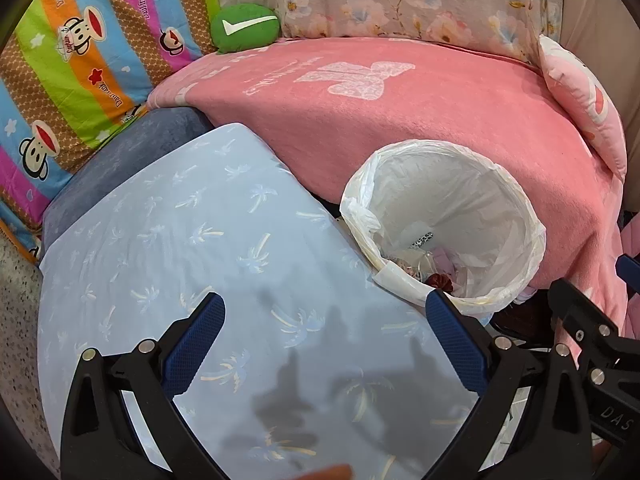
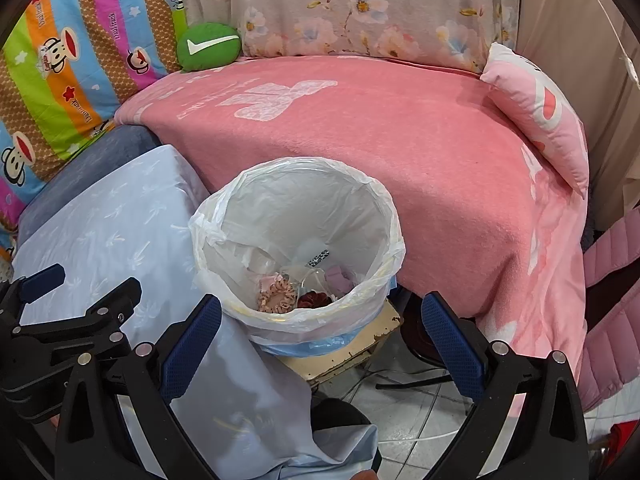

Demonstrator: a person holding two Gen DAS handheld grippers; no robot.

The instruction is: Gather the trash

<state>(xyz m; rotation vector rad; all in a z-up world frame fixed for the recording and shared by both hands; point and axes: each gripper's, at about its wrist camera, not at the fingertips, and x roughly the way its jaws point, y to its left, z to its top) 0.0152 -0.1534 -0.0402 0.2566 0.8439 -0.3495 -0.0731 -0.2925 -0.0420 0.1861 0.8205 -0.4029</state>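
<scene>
A small bin lined with a white plastic bag [image 2: 384,216] [image 1: 516,200] stands between the light blue cloth and the pink blanket. Inside lie a pink frilly scrunchie [image 2: 276,298], a dark red scrunchie [image 2: 314,300] [image 1: 440,281], clear wrapping and pale scraps. My right gripper [image 2: 322,336] is open just in front of the bin, nothing between its blue pads. My left gripper [image 1: 324,340] is open over the blue cloth, left of the bin, and holds nothing. In each wrist view the other gripper shows at the edge: the right one [image 1: 592,328], the left one [image 2: 60,304].
A light blue palm-print cloth [image 1: 200,240] covers a surface at the left. A pink blanket [image 2: 400,132] covers the seat behind, with a pink pillow [image 2: 540,120] and a green cushion [image 2: 208,50]. The bin rests on a worn cream stool [image 2: 352,352]; cables lie on the tiled floor [image 2: 408,412].
</scene>
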